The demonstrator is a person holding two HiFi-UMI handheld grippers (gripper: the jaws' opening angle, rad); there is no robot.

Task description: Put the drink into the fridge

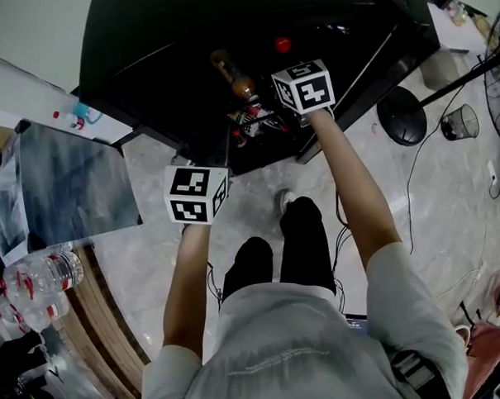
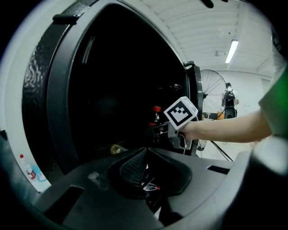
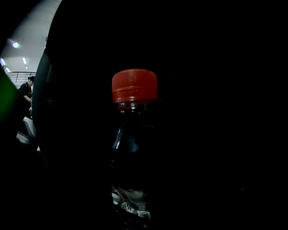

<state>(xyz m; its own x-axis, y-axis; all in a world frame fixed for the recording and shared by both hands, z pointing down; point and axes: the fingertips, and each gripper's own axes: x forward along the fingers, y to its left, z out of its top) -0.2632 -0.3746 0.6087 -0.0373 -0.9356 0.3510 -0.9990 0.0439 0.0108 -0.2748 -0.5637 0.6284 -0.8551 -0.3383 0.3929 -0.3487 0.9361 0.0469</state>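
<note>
The right gripper (image 2: 157, 127) reaches into the open black fridge (image 1: 158, 33). In its own view a drink bottle (image 3: 132, 148) stands upright dead centre between the fingers. They are lost in the dark, but the bottle sits so close and square to them that it reads as pinched. The bottle has a ribbed red cap (image 3: 134, 85) and a dark drink. A strip of white label (image 3: 130, 204) shows at its foot with a few printed marks, too dim and cropped to read; no brand can be made out.

Deeper in the fridge, just left of the right gripper, a second bottle (image 1: 235, 76) of amber drink leans at an angle.

The left gripper (image 2: 146, 152) hangs outside the fridge, low and in front of it, with its fingers pressed together at the tips and nothing between them. Both grippers' cubes carry black-and-white square markers, no lettering.

At the head view's lower left, clear water bottles (image 1: 44, 272) with red label bands lie together; their print is too small to read.
</note>
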